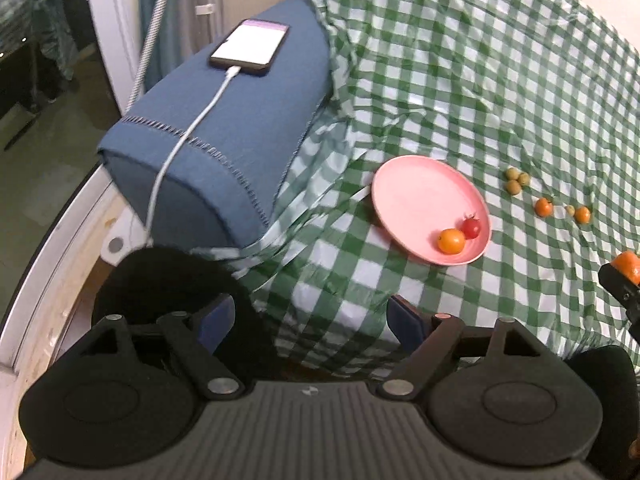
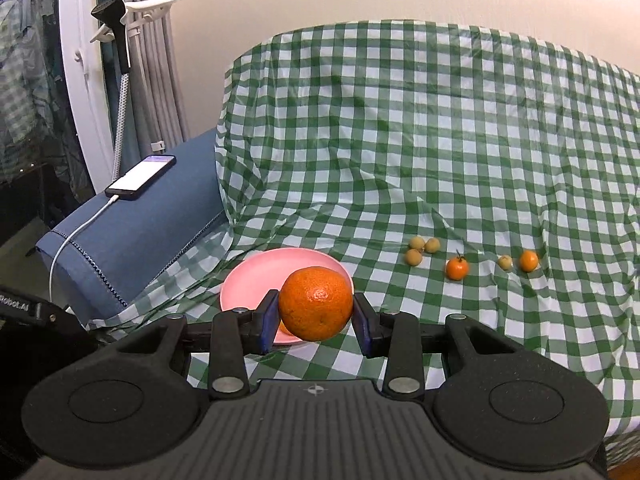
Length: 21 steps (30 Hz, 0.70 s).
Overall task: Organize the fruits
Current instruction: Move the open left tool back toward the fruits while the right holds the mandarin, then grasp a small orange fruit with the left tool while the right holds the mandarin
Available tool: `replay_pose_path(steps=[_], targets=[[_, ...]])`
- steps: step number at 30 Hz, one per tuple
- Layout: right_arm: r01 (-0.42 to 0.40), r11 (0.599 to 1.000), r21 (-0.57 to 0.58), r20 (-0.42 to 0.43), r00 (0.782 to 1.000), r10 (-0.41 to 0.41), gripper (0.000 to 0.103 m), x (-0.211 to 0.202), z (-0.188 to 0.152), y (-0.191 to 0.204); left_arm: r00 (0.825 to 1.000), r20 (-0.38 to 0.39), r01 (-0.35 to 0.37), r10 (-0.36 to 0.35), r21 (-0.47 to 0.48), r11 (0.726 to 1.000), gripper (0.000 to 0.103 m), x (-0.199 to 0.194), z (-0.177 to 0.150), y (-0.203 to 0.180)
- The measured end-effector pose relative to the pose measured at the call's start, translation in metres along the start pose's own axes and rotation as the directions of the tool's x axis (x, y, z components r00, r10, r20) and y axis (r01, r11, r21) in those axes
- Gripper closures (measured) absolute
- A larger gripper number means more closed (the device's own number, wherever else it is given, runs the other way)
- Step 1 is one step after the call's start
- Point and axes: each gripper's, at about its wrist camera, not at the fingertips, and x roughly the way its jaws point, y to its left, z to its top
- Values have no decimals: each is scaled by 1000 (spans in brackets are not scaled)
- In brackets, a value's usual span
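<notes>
large orange [image 2: 315,303] clamped between the pads of the right gripper [image 2: 315,312], held above the near rim of the pink plate [image 2: 256,276]. plate holds a small orange fruit [image 1: 451,241] and red tomato [image 1: 471,227]; more small fruits [image 2: 457,268] lie on the checked cloth [image 2: 440,140]. left gripper [image 1: 310,322] spread wide, holding nothing.

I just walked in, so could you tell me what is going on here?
The right tool grips a large round orange just in front of the pink round plate, which already holds a small orange fruit and a red cherry tomato. The left tool is open and empty. More small fruits lie on the green checked cloth.
</notes>
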Motion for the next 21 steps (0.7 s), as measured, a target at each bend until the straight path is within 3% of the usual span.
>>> replay_pose_path(steps=[8,14,18,21], targets=[[71,997,40,-64,996,-68,63,38,-4,-28,998,-33,53,-51,73,996,16,46,34,-40],[124,988,92,-93,989,-116,63,91,0,-64,996,-52,85,-78,156,984,16,93,81,-96],[165,980,115,-102,983,-154,63,130,2,-92,989,-89,136,-116,256,957,16,137,125,-157],[209,964,162,-121,974,-191,63,157,1,-118,974,-144,214,-174,350,912,16,182,156,-224]])
